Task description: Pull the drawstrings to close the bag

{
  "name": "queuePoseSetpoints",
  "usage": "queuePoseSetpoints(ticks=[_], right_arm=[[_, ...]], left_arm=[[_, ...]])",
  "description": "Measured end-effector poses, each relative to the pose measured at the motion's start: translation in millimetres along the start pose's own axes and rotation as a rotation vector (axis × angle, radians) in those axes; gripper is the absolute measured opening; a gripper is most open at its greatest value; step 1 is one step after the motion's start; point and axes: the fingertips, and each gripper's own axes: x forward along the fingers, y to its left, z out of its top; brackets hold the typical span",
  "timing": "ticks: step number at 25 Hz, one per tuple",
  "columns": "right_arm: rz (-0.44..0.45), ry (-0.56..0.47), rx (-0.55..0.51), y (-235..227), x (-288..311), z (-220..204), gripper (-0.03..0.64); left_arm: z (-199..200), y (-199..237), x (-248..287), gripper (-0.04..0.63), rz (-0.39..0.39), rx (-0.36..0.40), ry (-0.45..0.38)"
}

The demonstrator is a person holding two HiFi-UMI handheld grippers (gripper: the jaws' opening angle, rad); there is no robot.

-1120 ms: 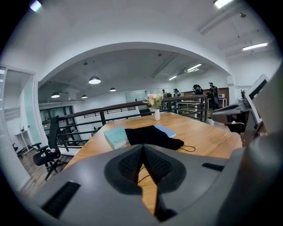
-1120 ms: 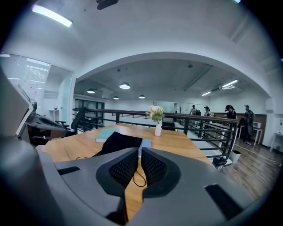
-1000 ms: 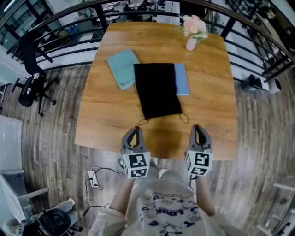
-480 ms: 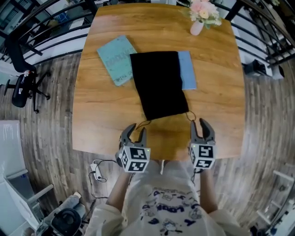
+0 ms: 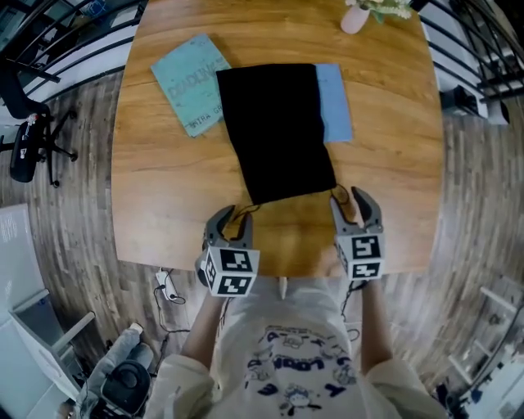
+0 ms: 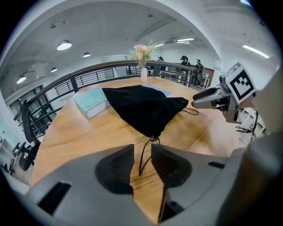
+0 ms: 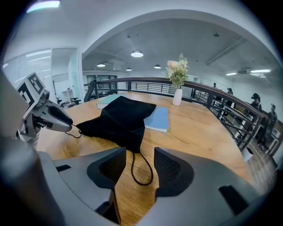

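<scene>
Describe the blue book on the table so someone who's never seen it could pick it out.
Find the wooden table, then the black bag lying flat at its middle. The blue book sticks out from under the bag's right edge in the head view, on the side of the vase. Unlike the teal book left of the bag, its cover is plain pale blue, without print.
</scene>
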Motion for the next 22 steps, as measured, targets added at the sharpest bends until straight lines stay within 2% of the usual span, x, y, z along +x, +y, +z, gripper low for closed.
queuePoseSetpoints(ticks=[1, 3, 4, 12, 18, 20, 22], right_arm=[[0.019, 0.002, -0.01, 0, 5, 0, 0.178], [0.061, 0.017, -0.036, 1, 14, -2, 0.178], [0.08, 0.026, -0.049, 2, 18, -3, 0.178], [0.234, 0.138, -0.165, 16, 30, -10, 0.178], [0.3, 0.106, -0.176, 17, 42, -14, 0.176], [0.335, 0.132, -0.193, 19, 39, -13, 0.175], [0.372, 0.152, -0.218, 23, 37, -13, 0.146]], left_arm=[[2, 1, 0, 0.112, 0.006, 0.001, -0.006], [6, 5, 0, 0.021, 0.031, -0.006, -0.02], [7, 7, 1, 0.011, 0.043, -0.012, -0.02], [16, 24, 0, 0.008, 0.105, -0.128, -0.025], [11, 38, -2, 0.006, 0.156, -0.164, -0.012], [10, 43, -3, 0.007, 0.173, -0.181, -0.012], [9, 46, -4, 0.006, 0.18, -0.198, -0.015]])
